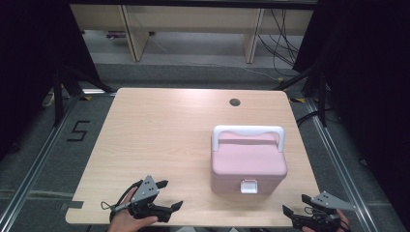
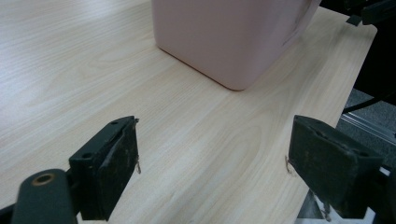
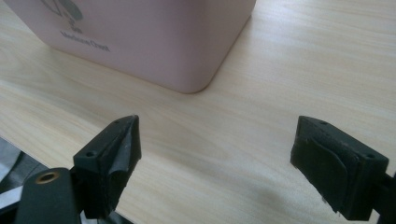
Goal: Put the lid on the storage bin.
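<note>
A pink lidded box [image 1: 248, 162] with a white handle [image 1: 248, 130] and a white front latch [image 1: 249, 186] stands on the right half of the wooden table [image 1: 159, 130]. My left gripper [image 1: 170, 194] rests near the table's front edge, left of the box, jaws wide apart and nothing between them. The box's lower corner [image 2: 233, 42] rises beyond those open jaws [image 2: 212, 163]. My right gripper [image 1: 296, 205] hovers at the front right corner, open and empty. Its own view has the box's front corner [image 3: 154, 42] just ahead of the gripper [image 3: 215, 163].
A round cable hole [image 1: 235, 102] sits near the table's far edge. Metal floor rails run along both sides, with a "5" marked on the floor at left [image 1: 77, 130]. Wooden furniture legs and cables stand beyond the table.
</note>
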Demonstrator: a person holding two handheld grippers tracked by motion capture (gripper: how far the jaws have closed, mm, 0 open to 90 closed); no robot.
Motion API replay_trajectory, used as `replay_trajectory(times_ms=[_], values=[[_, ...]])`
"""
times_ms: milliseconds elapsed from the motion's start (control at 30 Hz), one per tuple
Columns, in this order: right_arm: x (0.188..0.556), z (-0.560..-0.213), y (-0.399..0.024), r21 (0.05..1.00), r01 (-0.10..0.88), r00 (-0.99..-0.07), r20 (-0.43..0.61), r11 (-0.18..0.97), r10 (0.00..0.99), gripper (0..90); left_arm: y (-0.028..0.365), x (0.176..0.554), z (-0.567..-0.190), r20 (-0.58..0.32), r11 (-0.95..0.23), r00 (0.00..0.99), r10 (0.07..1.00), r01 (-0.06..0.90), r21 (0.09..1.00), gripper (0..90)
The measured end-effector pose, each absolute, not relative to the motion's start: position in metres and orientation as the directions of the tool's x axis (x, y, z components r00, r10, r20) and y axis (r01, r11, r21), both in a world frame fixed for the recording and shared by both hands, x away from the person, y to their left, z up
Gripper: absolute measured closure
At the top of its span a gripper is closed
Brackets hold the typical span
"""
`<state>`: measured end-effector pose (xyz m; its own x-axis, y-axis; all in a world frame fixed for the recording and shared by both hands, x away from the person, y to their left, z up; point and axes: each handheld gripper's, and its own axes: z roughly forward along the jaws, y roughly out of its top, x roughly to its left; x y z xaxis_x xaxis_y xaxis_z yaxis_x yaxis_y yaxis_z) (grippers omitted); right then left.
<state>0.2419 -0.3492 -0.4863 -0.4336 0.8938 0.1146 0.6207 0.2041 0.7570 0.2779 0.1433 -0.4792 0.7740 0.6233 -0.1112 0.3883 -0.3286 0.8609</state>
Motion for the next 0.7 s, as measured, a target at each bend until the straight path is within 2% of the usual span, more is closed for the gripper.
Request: replay_trajectory(times_ms=[67,167,367,700], values=[[0.2412,-0.4874,-0.3491,0.741,0.64,-0.433,0.127,0.205,0.893,16.4,0.1423,0.2778,-0.4798,-0.118,-0.321,0.774,0.622,0.389,0.863,15.3],[0.2435,-0.4905,-0.3505,0.747,0.621,-0.444,0.085,0.238,0.892,16.5,0.1419,0.2778,-0.4805,-0.112,-0.33,0.776,0.62,0.388,0.861,15.2],[0.2421,-0.491,-0.348,0.726,0.65,-0.434,0.114,0.223,0.893,16.5,0.1411,0.2771,-0.4806,-0.111,-0.33,0.773,0.624,0.389,0.86,15.3],[0.2446,-0.4926,-0.3501,0.732,0.632,-0.46,0.088,0.256,0.883,16.5,0.1412,0.2771,-0.4808,-0.11,-0.331,0.773,0.625,0.389,0.859,15.3]])
